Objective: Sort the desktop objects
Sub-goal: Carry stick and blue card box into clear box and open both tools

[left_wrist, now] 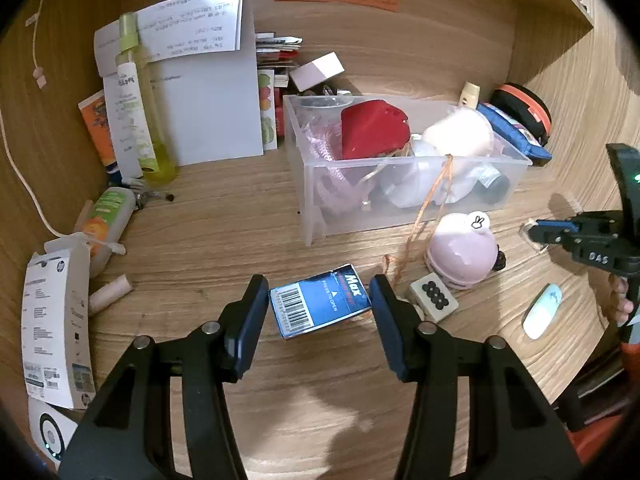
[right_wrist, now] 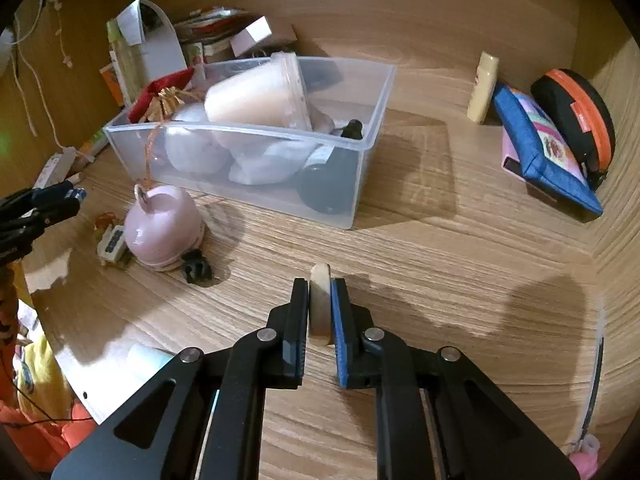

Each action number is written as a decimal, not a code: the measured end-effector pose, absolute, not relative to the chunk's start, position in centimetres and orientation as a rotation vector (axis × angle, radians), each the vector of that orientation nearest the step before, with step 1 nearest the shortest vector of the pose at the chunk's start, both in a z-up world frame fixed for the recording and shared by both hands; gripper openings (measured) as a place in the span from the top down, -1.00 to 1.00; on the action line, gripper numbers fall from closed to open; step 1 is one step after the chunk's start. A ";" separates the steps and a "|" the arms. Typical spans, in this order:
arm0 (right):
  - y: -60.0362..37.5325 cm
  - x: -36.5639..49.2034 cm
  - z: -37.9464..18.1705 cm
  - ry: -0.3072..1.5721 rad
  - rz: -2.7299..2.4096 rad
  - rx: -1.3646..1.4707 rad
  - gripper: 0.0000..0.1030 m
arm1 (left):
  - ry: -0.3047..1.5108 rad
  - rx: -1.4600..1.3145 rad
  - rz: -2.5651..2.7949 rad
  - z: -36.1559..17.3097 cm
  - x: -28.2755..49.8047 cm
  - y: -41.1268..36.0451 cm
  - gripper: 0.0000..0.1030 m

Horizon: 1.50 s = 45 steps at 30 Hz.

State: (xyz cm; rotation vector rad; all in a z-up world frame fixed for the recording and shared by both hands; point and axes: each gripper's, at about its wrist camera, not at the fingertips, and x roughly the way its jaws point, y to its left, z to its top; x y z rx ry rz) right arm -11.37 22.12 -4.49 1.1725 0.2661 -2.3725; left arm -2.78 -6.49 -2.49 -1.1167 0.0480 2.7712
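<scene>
Sorting looks maybe halfway: the clear bin (right_wrist: 248,148) already holds a cup, a red thing and other bits, but plenty's loose on the desk (left_wrist: 224,224). The left claw (left_wrist: 319,300) is wide open, straddling a blue box (left_wrist: 320,306) without touching it. The right claw (right_wrist: 320,308) is clamped on a small cream tile (right_wrist: 320,300); the pink dome (left_wrist: 460,254) and domino tile (left_wrist: 434,300) look unsorted.
</scene>
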 end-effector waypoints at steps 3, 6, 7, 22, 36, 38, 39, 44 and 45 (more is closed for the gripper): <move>21.8 -11.7 -5.2 0.273 -2.362 1.195 0.80 | 0.041 -1.102 2.778 -2.2 -3.0 -6.4 -0.01; 21.6 -12.0 -5.4 0.263 -2.357 1.191 0.81 | 0.047 -1.079 2.785 -1.8 -3.3 -6.2 -0.01; 21.6 -12.0 -5.3 0.256 -2.359 1.186 0.81 | 0.050 -1.071 2.787 -1.6 -3.4 -6.1 0.00; 23.2 -11.8 0.7 0.135 -2.424 0.991 0.81 | 0.053 -0.903 2.793 2.1 -6.7 -4.5 -0.01; 20.6 -15.7 1.5 0.159 -2.421 0.957 0.81 | 0.029 -0.949 2.744 0.9 -10.7 -3.9 -0.01; 20.1 -16.3 1.1 0.157 -2.408 0.975 0.81 | 0.027 -0.957 2.740 0.7 -11.1 -4.0 -0.01; 20.0 -16.4 0.9 0.157 -2.404 0.981 0.81 | 0.039 -0.951 2.744 0.7 -11.1 -3.9 -0.01; 19.3 -17.4 0.0 0.167 -2.380 1.026 0.81 | 0.046 -0.965 2.713 0.4 -11.5 -3.7 -0.01; 19.3 -17.4 -0.1 0.167 -2.383 1.025 0.81 | 0.053 -0.968 2.709 0.3 -11.5 -3.6 -0.01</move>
